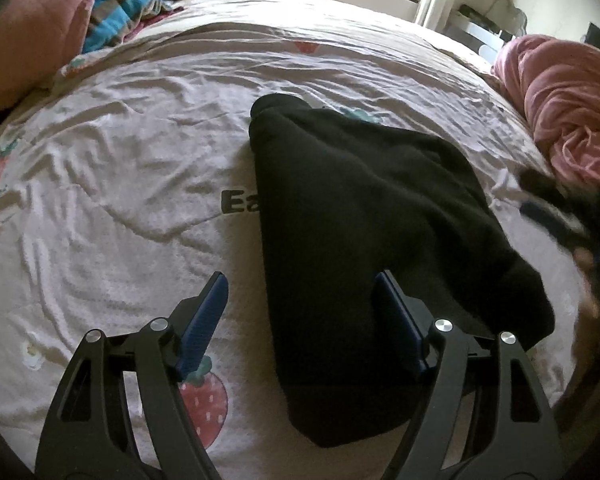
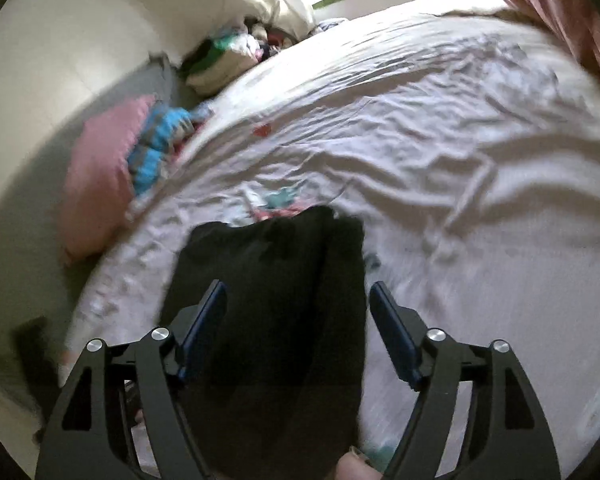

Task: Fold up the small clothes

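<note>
Black garment (image 1: 364, 216) — folded lengthwise, centre frame on the sheet (image 1: 120, 160). Left gripper (image 1: 302, 300) and right gripper (image 2: 296, 308): jaws spread, holding nothing. Risk — a shallow pinch may catch only the top layer, undoing the fold.

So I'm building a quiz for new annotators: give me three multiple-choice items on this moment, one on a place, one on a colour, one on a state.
1. Where does the garment lie?
A. on the bedsheet
B. on a chair
C. on the floor

2. What colour is the garment?
A. white
B. black
C. yellow

3. How do the left gripper's jaws stand?
A. shut on the garment
B. shut on nothing
C. open

Answers: 1 A, the sheet shows all round it. 2 B, it is dark all over in both views. 3 C, a wide gap shows between the blue pads.
</note>
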{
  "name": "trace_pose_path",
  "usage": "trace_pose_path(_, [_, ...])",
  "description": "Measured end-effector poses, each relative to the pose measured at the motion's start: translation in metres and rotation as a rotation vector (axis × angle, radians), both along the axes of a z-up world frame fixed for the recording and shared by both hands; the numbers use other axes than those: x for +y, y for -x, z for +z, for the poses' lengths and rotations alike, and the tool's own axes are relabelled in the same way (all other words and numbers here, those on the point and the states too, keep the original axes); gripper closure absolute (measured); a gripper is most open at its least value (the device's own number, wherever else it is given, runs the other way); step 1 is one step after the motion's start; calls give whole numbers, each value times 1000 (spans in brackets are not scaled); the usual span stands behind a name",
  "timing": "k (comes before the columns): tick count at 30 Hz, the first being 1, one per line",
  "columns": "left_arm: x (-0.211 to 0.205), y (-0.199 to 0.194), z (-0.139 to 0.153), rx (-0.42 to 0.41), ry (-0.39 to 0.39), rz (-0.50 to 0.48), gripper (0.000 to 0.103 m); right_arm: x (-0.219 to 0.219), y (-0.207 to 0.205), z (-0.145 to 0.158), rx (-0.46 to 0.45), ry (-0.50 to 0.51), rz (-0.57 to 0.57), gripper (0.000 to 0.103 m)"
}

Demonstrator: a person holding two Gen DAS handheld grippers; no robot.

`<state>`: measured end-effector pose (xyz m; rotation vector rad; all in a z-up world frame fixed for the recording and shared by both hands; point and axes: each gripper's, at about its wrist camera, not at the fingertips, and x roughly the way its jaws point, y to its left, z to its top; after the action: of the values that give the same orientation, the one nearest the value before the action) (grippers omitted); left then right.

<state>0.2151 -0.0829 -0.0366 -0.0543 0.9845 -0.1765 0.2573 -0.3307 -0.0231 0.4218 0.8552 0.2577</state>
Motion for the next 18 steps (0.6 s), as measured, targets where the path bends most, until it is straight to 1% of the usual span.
trace_pose_path(2, [0, 2, 0, -8, -6, -3, 35, 12, -14, -3, 13, 57, 50, 42])
trace_pose_path(4, [2, 3, -1, -7, 3, -3, 35, 24, -21, -8, 40, 106, 73, 44])
trace_pose_path(5, [3, 3, -1, -7, 8, -3, 35, 35, -27, -14, 62, 141, 110, 44])
trace_pose_path(6, [4, 3, 0, -9, 14, -3, 35, 41, -31, -17, 78, 165, 119, 52])
trace_pose_path(7, [5, 3, 0, -11, 18, -2, 35, 49, -34, -23, 99, 192, 133, 83])
trace_pose_path(8, [5, 4, 2, -15, 22, -2, 35, 53, -35, -22, 88, 193, 149, 94])
trace_pose_path(10, [3, 7, 6, -30, 20, -13, 35, 58, -26, -8, 7, 223, 171, 95])
trace_pose_path(11, [1, 8, 7, -36, 18, -22, 35, 54, -21, 2, -42, 234, 162, 95])
trace_pose_path(12, [-1, 9, 8, -40, 19, -33, 35, 47, -19, 8, -61, 229, 138, 97])
trace_pose_path(14, [-5, 9, 7, -37, 23, -49, 35, 37, -20, 7, -61, 237, 115, 97])
trace_pose_path(16, [-7, 9, 5, -31, 28, -49, 35, 37, -23, -10, -14, 283, 122, 97])
trace_pose_path(18, [-7, 10, 3, -27, 33, -50, 35, 41, -27, -26, 9, 331, 123, 96])
